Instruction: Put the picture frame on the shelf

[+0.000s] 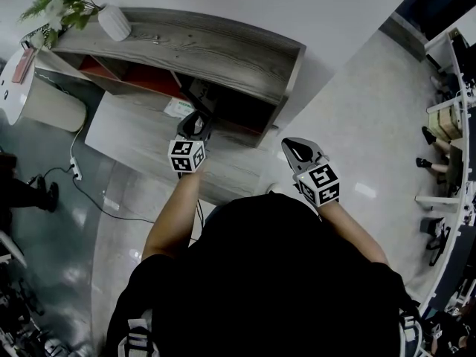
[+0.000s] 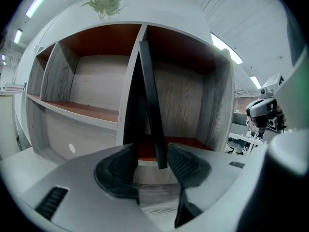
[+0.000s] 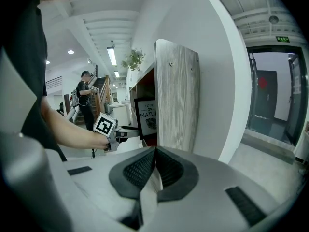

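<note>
Step in hand: release of the picture frame on the shelf.

Position of the frame: it stands upright on the red floor of the compartment at the shelf's right end, close to the front edge and just right of the upright divider. The left gripper view shows it edge-on, with its rear prop spread to the left. The right gripper view shows its printed face just behind the shelf's grey end panel.

Left claw: the jaws stand wide apart with the lower edge of the frame between them. Red shelf floor shows between the left pad and the frame, so there is no clamping grip. The right pad lies very close to the frame edge, and contact there cannot be ruled out. The frame appears to rest on its own weight.

Right claw: the jaws are closed together on nothing. It hangs off the shelf's right end, well apart from the frame, and takes no part in this step.

Judged progress: placement is nearly complete and only the withdrawal remains.

Next move:
1. Draw the left claw straight back along its own line, away from the front edge of the shelf
2. Keep the jaws wide so that neither pad drags the frame edge
3. Avoid any sideways drift, since the frame stands on a narrow base and could tip
</note>
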{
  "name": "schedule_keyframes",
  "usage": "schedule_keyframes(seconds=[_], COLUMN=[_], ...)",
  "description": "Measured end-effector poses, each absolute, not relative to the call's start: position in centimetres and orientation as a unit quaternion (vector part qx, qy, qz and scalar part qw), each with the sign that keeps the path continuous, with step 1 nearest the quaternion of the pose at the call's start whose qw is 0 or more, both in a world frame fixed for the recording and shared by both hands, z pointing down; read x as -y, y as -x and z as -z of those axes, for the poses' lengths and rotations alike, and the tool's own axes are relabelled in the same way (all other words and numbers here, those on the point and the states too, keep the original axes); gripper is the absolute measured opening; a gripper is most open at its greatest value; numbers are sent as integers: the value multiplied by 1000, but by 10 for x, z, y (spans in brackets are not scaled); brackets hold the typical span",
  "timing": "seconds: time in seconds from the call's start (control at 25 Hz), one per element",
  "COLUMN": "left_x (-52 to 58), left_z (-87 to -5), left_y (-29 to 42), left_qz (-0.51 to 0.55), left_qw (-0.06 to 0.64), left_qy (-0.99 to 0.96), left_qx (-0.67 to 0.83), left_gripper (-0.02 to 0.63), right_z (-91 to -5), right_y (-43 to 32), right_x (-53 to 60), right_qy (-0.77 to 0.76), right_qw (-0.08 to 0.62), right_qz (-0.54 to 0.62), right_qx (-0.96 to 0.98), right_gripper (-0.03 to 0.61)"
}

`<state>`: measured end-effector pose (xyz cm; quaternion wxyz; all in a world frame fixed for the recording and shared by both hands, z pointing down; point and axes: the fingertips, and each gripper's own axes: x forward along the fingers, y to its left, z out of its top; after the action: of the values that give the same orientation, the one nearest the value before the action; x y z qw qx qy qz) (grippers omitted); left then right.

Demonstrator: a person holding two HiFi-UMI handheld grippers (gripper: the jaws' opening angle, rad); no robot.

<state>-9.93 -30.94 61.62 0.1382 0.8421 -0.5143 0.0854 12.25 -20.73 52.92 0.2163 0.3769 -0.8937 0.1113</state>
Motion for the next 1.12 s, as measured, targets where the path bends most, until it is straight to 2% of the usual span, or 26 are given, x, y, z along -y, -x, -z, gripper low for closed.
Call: schedule_keyframes(seconds=[0.44, 0.72, 0.84, 0.96, 1.12], left_x=[274, 255, 249, 241, 235], left_z=[-621, -615, -605, -585, -561], left_y=[105, 107, 104, 96, 84], left_qz=[-102, -107, -100, -87, -78], left_qw=[117, 102, 94, 69, 46], left_qy=[-845, -850, -855, -863, -872], left_qx=[513, 505, 501, 493, 482], left_gripper=[173, 147, 127, 80, 65], right_z=[-531, -532, -533, -534, -535], right_y=[-126, -130, -131, -130, -131], right_x=[208, 214, 215, 216, 218], right_qy=[-377, -385, -386, -386, -386], right_qw=[222, 219, 217, 216, 216], right_qz=[-114, -117, -121, -122, -125], right_qx=[892, 889, 888, 889, 888], right_gripper=[14, 14, 14, 14, 14])
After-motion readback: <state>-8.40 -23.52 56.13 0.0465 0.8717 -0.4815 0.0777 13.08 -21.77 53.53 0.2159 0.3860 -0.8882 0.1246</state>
